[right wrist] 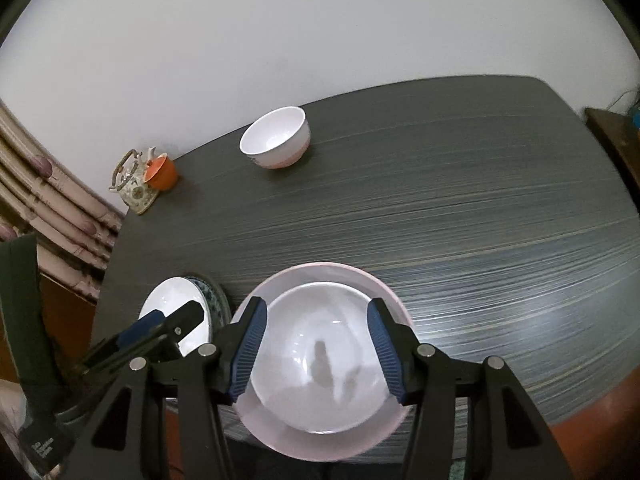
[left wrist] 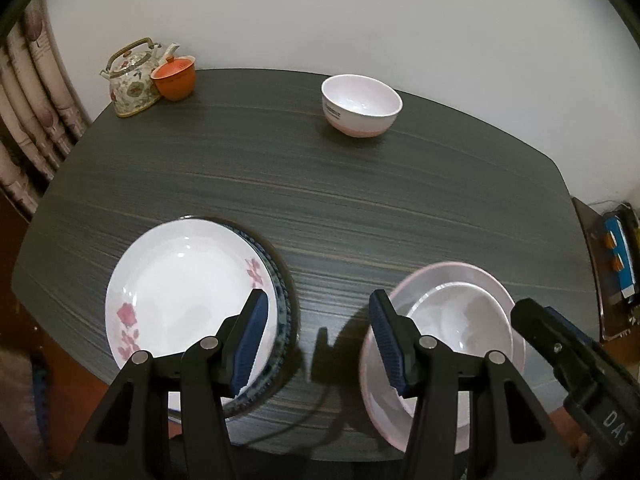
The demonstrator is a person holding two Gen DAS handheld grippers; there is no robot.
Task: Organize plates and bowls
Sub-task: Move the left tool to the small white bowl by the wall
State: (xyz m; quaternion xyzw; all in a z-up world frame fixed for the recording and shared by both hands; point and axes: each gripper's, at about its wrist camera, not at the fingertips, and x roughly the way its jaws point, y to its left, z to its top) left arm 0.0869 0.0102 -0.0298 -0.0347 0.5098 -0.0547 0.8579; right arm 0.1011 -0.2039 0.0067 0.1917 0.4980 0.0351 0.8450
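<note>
Dark wood-grain table (left wrist: 360,208) set against a plain white wall; patterned curtain at the left edge.

Item 1: stack of plates (left wrist: 188,300), near left corner. A white plate with pink flowers lies on top of a blue-patterned one whose rim shows beneath it.

Item 2: nested bowls (right wrist: 320,356), near edge, just beside the plates but apart from them. A white bowl sits inside a wider pink-rimmed one.

Item 3: lone white bowl (left wrist: 360,104), far side of the table, upright, well apart from both stacks. Likely the piece not yet sorted.

Item 4: floral teapot (left wrist: 132,80) and orange lidded cup (left wrist: 174,78), touching, far left corner.

Tongs: left gripper (left wrist: 320,344) hangs over the gap between plates and bowls, jaws about half open, nothing in them. Right gripper (right wrist: 316,348) hangs over the nested bowls, jaws about half open, pads clear of the rim, nothing held.

Handling: glazed ware, probably stiff, slick and chippable. Judged best taken by the rim, one pad inside and one outside the wall, lifted level and set down gently.
</note>
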